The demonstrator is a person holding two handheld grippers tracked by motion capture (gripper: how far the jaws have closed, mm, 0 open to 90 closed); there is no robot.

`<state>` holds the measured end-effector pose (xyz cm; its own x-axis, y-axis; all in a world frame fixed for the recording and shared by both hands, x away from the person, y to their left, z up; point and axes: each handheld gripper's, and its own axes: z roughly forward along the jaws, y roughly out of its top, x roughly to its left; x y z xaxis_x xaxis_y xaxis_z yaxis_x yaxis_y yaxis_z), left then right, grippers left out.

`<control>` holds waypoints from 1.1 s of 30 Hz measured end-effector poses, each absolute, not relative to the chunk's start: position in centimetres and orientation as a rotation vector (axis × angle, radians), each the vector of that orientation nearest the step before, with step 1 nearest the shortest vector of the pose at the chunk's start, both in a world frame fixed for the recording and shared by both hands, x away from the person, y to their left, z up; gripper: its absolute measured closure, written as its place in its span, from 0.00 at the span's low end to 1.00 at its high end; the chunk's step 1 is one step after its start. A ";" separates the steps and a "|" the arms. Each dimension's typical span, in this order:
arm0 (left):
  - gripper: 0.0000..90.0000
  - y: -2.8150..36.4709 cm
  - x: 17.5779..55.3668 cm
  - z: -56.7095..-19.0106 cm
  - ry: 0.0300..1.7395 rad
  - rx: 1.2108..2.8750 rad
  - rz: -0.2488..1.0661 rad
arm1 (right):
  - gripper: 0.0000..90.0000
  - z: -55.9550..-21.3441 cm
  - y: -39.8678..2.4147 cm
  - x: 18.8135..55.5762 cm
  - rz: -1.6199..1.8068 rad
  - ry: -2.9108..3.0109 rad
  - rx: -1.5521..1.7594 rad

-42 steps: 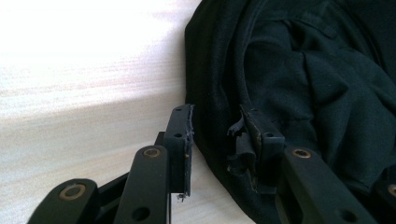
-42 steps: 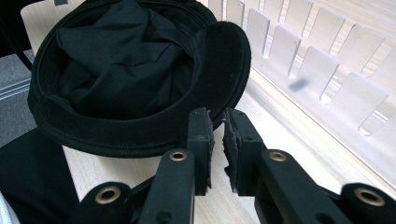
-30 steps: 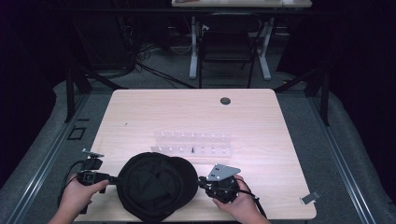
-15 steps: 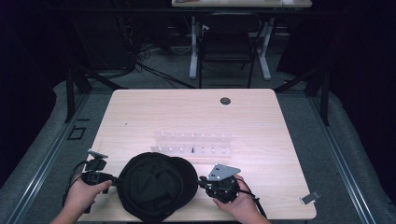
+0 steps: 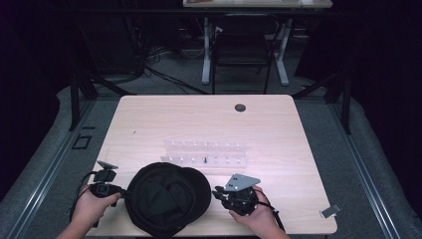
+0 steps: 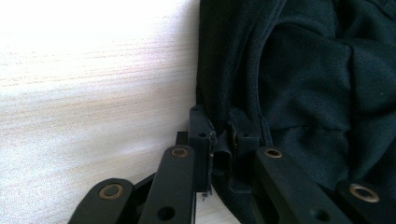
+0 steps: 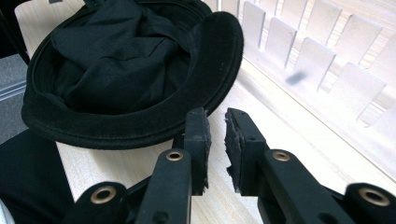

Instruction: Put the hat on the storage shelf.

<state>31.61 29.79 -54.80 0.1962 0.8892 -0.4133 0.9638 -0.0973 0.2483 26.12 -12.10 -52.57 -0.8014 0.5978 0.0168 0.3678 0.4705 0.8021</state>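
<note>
**Two grippers flank a black hat at the near table edge**

At left, the left gripper (image 5: 121, 191) has just been closing, and its jaws now pinch the brim of the black hat (image 5: 166, 198), fabric caught between the pads. The hat lies crown-down on the table (image 5: 149, 124), near its front edge. A clear divided tray (image 5: 205, 153) sits just beyond. To the right, the right gripper (image 7: 215, 140) hovers beside the hat's edge, jaws narrowly apart and empty. Gripping looks half done; next, the right likely needs to take the opposite brim.
</note>
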 end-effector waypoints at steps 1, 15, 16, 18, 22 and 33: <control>0.93 29.8 31.6 -54.8 1.725 2.022 -0.214 | 0.87 -52.5 -12.2 26.1 1.247 2.449 0.832; 0.95 29.8 31.9 -53.0 1.727 1.998 -0.255 | 0.80 -52.4 -13.9 26.3 1.264 2.410 0.887; 0.95 29.8 31.9 -52.8 1.719 2.000 -0.259 | 0.79 -52.4 -14.0 26.3 1.263 2.407 0.891; 0.95 29.8 31.9 -52.3 1.715 1.999 -0.260 | 0.78 -52.4 -14.3 26.4 1.263 2.405 0.903; 0.95 29.7 31.9 -51.3 1.707 1.981 -0.279 | 0.76 -52.5 -14.7 26.5 1.262 2.404 0.922; 0.95 29.2 31.8 -48.3 1.676 1.953 -0.325 | 0.70 -52.6 -15.4 26.7 1.252 2.400 0.947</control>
